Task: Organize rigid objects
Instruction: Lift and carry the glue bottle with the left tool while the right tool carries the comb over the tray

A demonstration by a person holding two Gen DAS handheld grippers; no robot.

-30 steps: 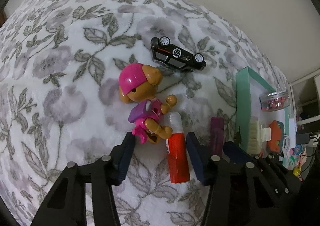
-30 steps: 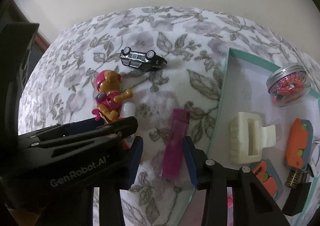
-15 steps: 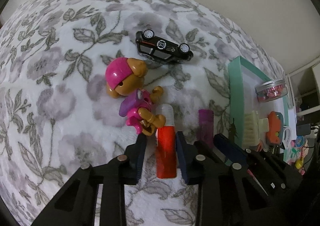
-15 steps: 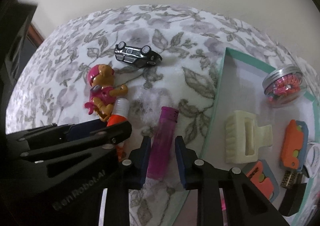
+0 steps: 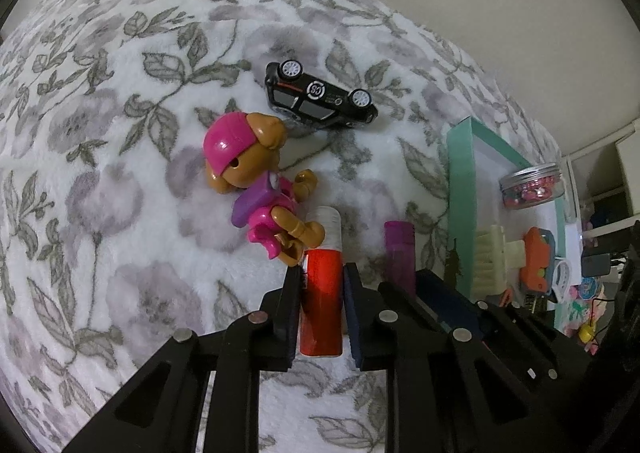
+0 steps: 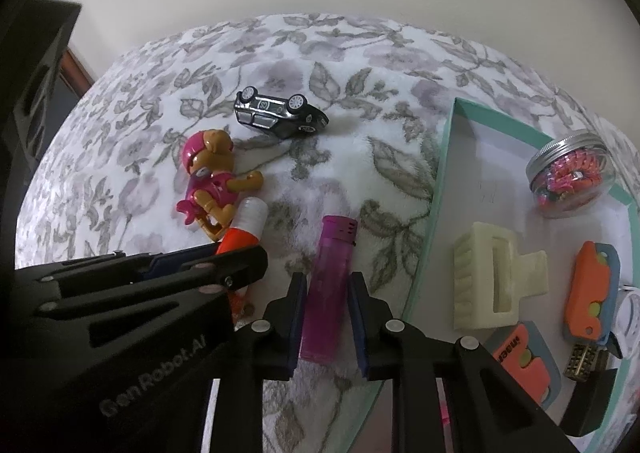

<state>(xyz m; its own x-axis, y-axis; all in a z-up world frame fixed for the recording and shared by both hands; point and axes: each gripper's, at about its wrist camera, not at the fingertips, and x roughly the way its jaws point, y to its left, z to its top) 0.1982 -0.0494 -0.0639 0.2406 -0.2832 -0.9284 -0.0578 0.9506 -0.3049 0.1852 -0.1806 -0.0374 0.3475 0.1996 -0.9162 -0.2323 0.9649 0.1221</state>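
Observation:
My left gripper (image 5: 321, 277) is shut on a red glue stick (image 5: 322, 305) with a white cap, lying on the floral blanket. My right gripper (image 6: 326, 285) is shut on a purple lighter (image 6: 329, 285) just right of it. A pink toy dog (image 5: 260, 181) lies against the glue stick's cap. A black toy car (image 5: 318, 97) lies on its side beyond the dog. The teal tray (image 6: 448, 157) sits to the right of the lighter. The left gripper also shows in the right wrist view (image 6: 224, 267).
The tray holds a cream hair clip (image 6: 492, 281), a bead jar (image 6: 570, 177), an orange toy (image 6: 592, 293) and several small items. A wall rises behind the blanket. Dark furniture (image 6: 36, 65) stands far left.
Both grippers have closed: the left onto the red glue stick, the right onto the purple lighter. Both have come slightly nearer to the objects.

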